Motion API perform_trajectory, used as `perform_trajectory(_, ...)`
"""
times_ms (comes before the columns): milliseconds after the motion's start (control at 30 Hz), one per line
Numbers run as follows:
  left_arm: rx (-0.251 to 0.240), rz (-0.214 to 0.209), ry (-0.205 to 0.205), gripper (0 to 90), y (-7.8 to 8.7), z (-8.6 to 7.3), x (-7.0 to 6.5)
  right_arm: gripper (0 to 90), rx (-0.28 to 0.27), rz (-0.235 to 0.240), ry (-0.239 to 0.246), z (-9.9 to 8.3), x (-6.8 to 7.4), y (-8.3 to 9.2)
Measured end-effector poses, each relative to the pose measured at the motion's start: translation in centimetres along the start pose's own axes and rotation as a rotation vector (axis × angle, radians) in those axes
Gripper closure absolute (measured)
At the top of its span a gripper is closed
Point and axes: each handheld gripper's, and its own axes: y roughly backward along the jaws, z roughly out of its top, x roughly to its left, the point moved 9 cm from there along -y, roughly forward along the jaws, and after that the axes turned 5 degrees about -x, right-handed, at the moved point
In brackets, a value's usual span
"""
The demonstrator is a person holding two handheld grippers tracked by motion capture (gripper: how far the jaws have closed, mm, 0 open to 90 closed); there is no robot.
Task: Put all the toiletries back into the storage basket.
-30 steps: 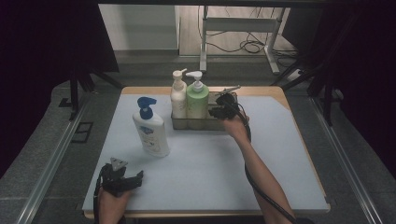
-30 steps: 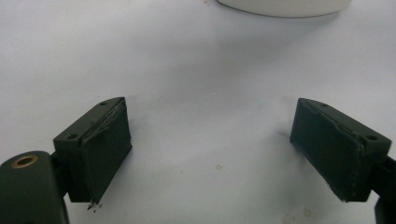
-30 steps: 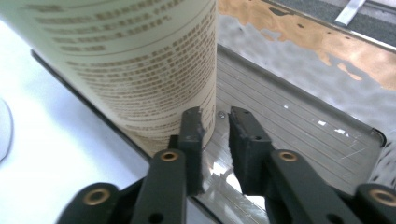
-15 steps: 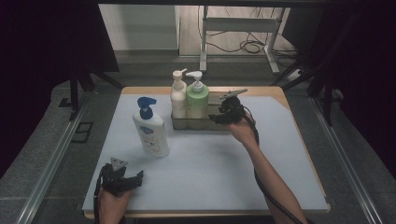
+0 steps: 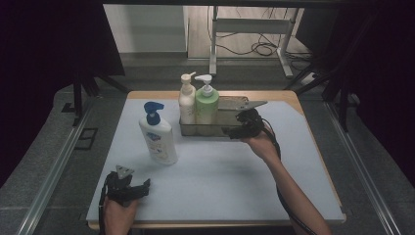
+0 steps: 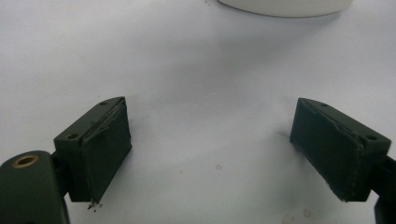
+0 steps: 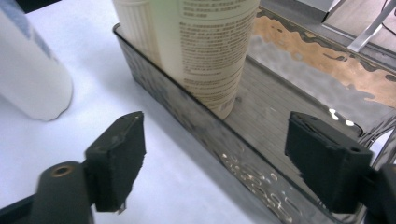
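the green pump bottle [image 5: 206, 105] stands upright in the left part of the metal tray [image 5: 230, 129], touching or just beside the cream pump bottle [image 5: 186, 102] that stands at its left in the same tray; the right part of the tray is bare. in the right gripper view the green bottle [image 7: 212, 42] rises just beyond the tray's near wall [image 7: 201, 126], and that wall runs slantwise between the two black jaws without either pad pressing on it. the right tool [image 5: 235, 131] sits at the tray's near right edge, lower and to the right of the green bottle, apart from it; its jaws have just been opening and now stand wide, holding nothing, with the tray wall in the gap between them. the white bottle with the blue pump [image 5: 157, 133] stands upright on the table [image 5: 220, 181] to the left of the tray and nearer the person, well clear of the right tool. the left tool [image 5: 142, 187] rests low at the near left corner of the table, well apart from the tray and its bottles; in the left gripper view its jaws are spread wide over bare table surface with nothing between them, and the rounded base of the white bottle [image 6: 285, 5] shows at the top edge.
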Motion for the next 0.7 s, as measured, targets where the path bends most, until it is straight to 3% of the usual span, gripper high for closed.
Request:
perform_trajectory(400, -0.002, -0.002, 0.003, 11.8, 0.0, 0.0, 0.0, 13.3, 0.001, 0.019, 0.063, -1.0, 1.7, 2.6)
perform_trajectory(700, -0.002, -0.002, 0.002, 11.9, 0.0, 0.0, 0.0, 12.8, 0.002, 0.024, 0.079, -2.6, 2.8, 4.3)
